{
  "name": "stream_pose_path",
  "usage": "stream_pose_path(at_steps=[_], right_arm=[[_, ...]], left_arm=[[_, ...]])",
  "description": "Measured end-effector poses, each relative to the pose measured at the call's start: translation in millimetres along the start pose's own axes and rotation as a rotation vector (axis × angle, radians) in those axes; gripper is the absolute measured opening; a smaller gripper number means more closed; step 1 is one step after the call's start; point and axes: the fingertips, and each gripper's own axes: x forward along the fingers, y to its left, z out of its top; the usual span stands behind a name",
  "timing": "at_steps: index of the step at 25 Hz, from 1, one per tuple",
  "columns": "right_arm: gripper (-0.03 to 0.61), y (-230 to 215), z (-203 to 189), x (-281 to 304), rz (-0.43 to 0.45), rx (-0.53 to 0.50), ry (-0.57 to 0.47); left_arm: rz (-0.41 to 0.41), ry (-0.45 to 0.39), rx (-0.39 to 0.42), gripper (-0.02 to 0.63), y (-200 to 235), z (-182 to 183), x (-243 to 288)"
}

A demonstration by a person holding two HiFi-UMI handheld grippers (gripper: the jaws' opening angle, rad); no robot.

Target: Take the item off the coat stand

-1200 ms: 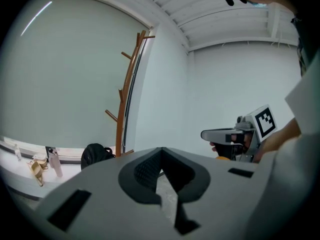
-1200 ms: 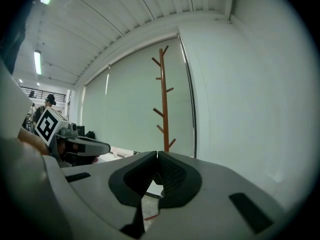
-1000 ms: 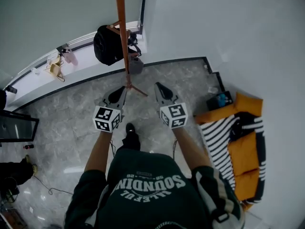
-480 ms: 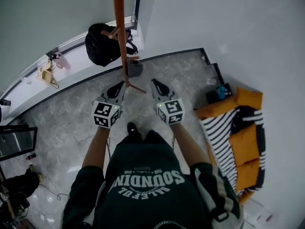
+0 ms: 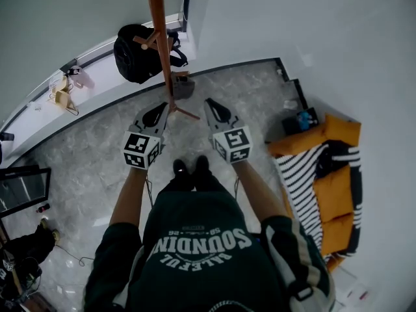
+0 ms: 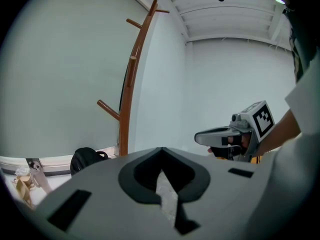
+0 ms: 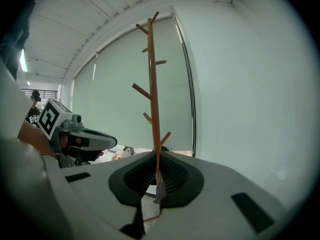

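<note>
The orange-brown wooden coat stand (image 5: 159, 44) rises in front of me, its upper pegs bare (image 7: 151, 84). A black backpack (image 5: 136, 44) sits by a low peg on the stand's left (image 6: 86, 159); whether it hangs there I cannot tell. A small grey thing (image 5: 184, 87) is close to the pole near its foot. My left gripper (image 5: 164, 108) points at the stand's base from the left, jaws together, nothing in them (image 6: 161, 151). Level with it on the right, my right gripper (image 5: 208, 103) is shut and empty (image 7: 156, 156), with the pole straight ahead of it.
An orange sofa (image 5: 335, 207) with a striped blanket (image 5: 302, 190) stands at the right against the white wall. Small things lie on the white sill (image 5: 65, 90) behind the stand. A dark table edge (image 5: 23, 187) and a floor cable (image 5: 71, 260) are at the left.
Both grippers have moved forward together toward the coat stand, still side by side and shut. My feet have come together under me.
</note>
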Motion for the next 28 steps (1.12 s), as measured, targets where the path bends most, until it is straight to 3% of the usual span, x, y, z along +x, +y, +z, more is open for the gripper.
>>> stream_pose_path(at_steps=[8,17,24,28], right_arm=[[0.002,-11.1,-23.7,24.9,0.038,0.006,0.007],[0.002,-6.5,-92.9,43.9,0.087,0.022,0.079],[0.002,4.1,-119.4,50.3,0.119,0.054,0.104],[0.083,1.9,-129.7,59.0,0.118,0.043,0.113]], left_arm=[[-0.006,0.030,0.002,0.000,-2.2,-21.6,28.3],[0.010,0.072,-0.064,0.000,7.0,-78.9,58.1],[0.013,0.113,-0.087,0.000,1.7,-117.0,57.5],[0.024,0.121,-0.097,0.000,0.5,-126.9,52.6]])
